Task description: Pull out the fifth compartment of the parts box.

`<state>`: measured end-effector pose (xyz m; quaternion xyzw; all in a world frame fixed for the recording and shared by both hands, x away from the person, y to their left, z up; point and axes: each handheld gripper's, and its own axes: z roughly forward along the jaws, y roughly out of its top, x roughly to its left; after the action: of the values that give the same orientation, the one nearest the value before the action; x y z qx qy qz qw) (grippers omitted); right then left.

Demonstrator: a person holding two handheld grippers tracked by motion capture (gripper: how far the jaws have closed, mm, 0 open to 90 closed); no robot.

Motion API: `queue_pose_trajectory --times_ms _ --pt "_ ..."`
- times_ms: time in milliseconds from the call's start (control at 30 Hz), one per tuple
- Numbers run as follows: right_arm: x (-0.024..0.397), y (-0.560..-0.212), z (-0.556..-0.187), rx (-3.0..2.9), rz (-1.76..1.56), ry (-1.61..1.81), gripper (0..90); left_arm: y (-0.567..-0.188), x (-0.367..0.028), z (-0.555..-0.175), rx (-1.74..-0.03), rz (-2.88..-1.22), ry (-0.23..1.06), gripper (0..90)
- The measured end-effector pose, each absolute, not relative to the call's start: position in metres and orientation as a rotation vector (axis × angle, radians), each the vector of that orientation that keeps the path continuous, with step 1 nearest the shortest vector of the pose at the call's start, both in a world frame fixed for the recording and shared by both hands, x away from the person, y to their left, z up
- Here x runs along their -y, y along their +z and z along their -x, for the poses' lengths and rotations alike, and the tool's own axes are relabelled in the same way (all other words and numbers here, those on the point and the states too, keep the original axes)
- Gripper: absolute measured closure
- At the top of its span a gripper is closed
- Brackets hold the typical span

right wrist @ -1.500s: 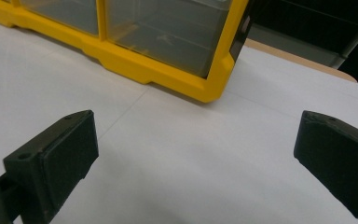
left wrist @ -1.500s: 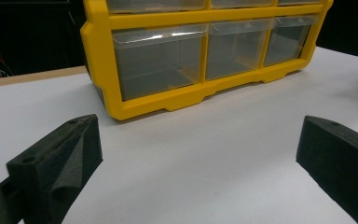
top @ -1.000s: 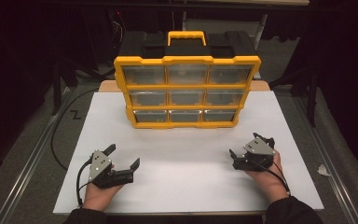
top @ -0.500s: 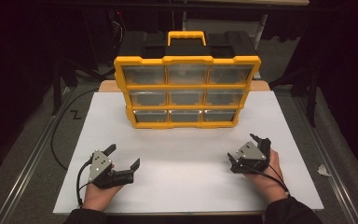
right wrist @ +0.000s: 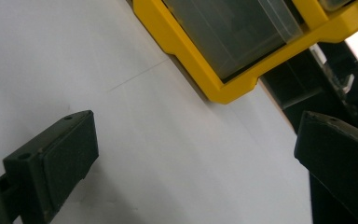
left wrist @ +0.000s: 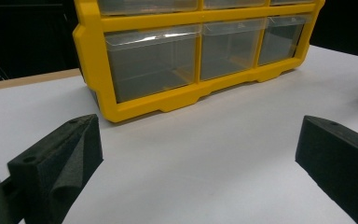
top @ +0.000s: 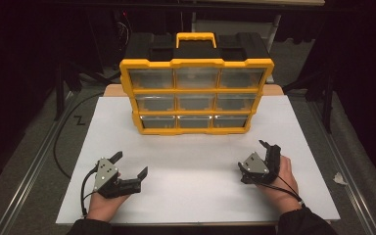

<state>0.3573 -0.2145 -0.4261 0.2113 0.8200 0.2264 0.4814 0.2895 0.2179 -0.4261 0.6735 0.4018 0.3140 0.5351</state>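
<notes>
Yellow drawer organiser (top: 196, 95) standing upright at far middle of white counter (top: 196, 171), nine clear drawers facing the person, yellow carry handle (top: 196, 39) on top. Black back part half lost against dark background; drawer contents hard to make out through cloudy plastic.

Left gripper (top: 129, 169) low at near left of counter, held in left hand (top: 103, 203), jaws spread wide, nothing between them. Well apart from the organiser. From left gripper view, bottom row of drawers (left wrist: 154, 63) seen ahead, upper rows cut off by top edge, both jaw tips cut off by frame edges.

Right gripper (top: 267, 156) at near right of counter, held in right hand (top: 279, 178), turned on its side, jaws also wide apart and gripping nothing. In right gripper view, scene tilted; only one lower corner of organiser (right wrist: 223, 88) visible, rest cut off. Dark frame parts beyond counter edge, too dim to identify.

Cables trailing from both grippers toward the person.
</notes>
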Motion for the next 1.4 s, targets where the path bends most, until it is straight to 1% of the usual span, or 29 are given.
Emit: queue_pose_trajectory --times_ms 633,1400 --pt "0.199 -0.424 -0.345 -1.962 -0.232 0.308 0.7 -0.426 -0.218 -0.289 -0.955 -1.603 0.746 1.1" --pt "0.191 -0.427 -0.340 -1.918 -0.073 0.157 1.0 -0.427 -0.216 -0.290 -0.944 -1.627 0.753 1.6"
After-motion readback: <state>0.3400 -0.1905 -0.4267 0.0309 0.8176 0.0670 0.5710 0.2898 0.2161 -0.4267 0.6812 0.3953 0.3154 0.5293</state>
